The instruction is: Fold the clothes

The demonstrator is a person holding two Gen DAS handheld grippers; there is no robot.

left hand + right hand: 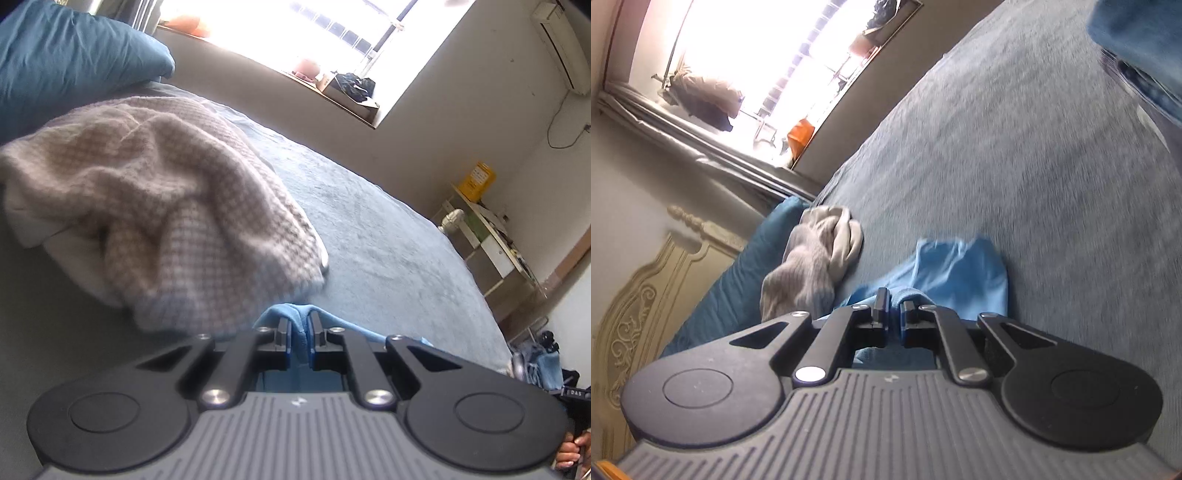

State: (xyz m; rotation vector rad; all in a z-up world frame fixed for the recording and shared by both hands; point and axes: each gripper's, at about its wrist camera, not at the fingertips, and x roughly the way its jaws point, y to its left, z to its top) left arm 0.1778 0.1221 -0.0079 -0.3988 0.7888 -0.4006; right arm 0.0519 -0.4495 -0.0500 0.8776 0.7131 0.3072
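Black linkage arms and ribbed grey housings fill the foreground of both wrist views as you work over a bed covered in a blue-grey textured spread point(1015, 147). Your left gripper point(299, 332) has its fingers clamped on a pinched ridge of a light blue soft cloth garment point(286, 314), which trails off to the right behind the linkage. Your right gripper point(892, 310) is likewise closed, with a fold of that same light blue garment point(960, 273) caught between its fingers and the rest spread ahead of it on the bed. Holding the cloth at two separate points in this way looks meant to keep an edge under control, so it can be lifted, stretched flat or carried over itself; which of these is in hand cannot be settled, and how many folds the garment already carries is hidden by the housings. A beige waffle-knit garment point(159, 206) sits in a rumpled heap just beyond the left gripper, near a teal pillow point(74, 62), well clear of the blue cloth. Blur in the right wrist view suggests that hand is moving.
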